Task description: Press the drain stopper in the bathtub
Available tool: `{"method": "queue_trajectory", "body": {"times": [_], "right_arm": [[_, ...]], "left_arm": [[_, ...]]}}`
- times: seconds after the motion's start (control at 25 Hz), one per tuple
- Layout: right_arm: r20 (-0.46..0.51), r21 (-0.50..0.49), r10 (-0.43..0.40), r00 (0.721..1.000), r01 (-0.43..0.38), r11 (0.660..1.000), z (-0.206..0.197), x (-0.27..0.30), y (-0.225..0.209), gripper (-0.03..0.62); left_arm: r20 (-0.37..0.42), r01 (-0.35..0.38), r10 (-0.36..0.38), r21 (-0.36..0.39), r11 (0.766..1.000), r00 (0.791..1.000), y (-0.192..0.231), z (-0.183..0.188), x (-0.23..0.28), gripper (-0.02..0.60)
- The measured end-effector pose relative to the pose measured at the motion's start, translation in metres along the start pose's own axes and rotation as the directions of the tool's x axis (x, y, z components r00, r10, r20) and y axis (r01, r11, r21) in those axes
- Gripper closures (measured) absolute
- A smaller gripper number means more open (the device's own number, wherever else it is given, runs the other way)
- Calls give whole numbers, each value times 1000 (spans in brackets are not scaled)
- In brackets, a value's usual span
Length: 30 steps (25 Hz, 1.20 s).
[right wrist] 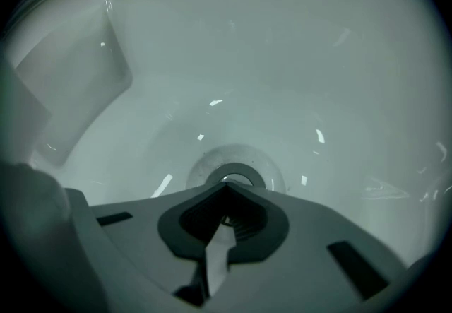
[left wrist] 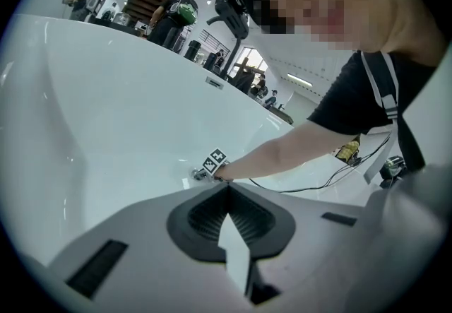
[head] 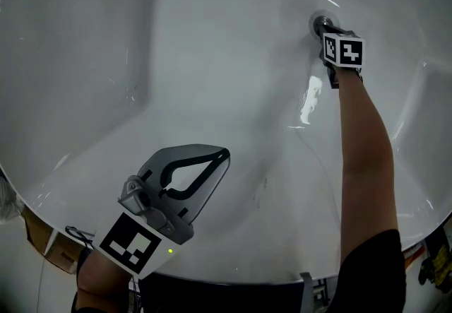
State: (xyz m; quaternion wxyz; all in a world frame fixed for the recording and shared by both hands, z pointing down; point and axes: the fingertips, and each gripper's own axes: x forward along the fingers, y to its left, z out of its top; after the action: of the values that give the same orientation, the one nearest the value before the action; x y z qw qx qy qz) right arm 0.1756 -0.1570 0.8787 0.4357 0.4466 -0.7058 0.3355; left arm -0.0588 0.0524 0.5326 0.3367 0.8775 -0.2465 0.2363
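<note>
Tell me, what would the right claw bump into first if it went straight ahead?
Probably the drain stopper: the right claw points right at it, tips shut, and looks very close.

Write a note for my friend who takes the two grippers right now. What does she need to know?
Left gripper: jaws shut, empty, held over the near side of the white bathtub, far from the drain.
Right gripper: jaws shut with nothing between them, arm stretched out, tips right at the drain stopper on the tub floor.
Done: the right gripper is lined up on the stopper.
Cannot tell: whether the tips touch it, or whether it is pushed down.
Left to do: probably press straight down on the stopper, then lift the gripper away.
</note>
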Motion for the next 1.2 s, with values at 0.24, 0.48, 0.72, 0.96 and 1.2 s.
{"method": "queue_trajectory", "body": {"times": [0.24, 0.48, 0.72, 0.96, 1.2], "right_arm": [[-49, -10, -3, 999, 3, 1000, -6, 7, 2, 583], [-68, -4, -16, 998, 15, 1000, -5, 9, 1, 583], [-43, 8, -40, 998, 40, 999, -6, 8, 1, 583], [-31, 21, -48, 998, 49, 999, -3, 8, 1, 583], [6, 190, -54, 998, 52, 980, 3, -15, -7, 585]], "left_arm": [[-6, 9, -9, -44, 999, 1000, 2, 1, 4, 575], [-11, 19, -20, -32, 999, 1000, 1, 1, 4, 575], [-13, 21, -21, -29, 999, 1000, 0, 1, 5, 575], [-2, 20, -20, -8, 1000, 1000, -1, 3, 5, 575], [29, -29, 29, 11, 1000, 999, 1, 15, 1, 575]]}}
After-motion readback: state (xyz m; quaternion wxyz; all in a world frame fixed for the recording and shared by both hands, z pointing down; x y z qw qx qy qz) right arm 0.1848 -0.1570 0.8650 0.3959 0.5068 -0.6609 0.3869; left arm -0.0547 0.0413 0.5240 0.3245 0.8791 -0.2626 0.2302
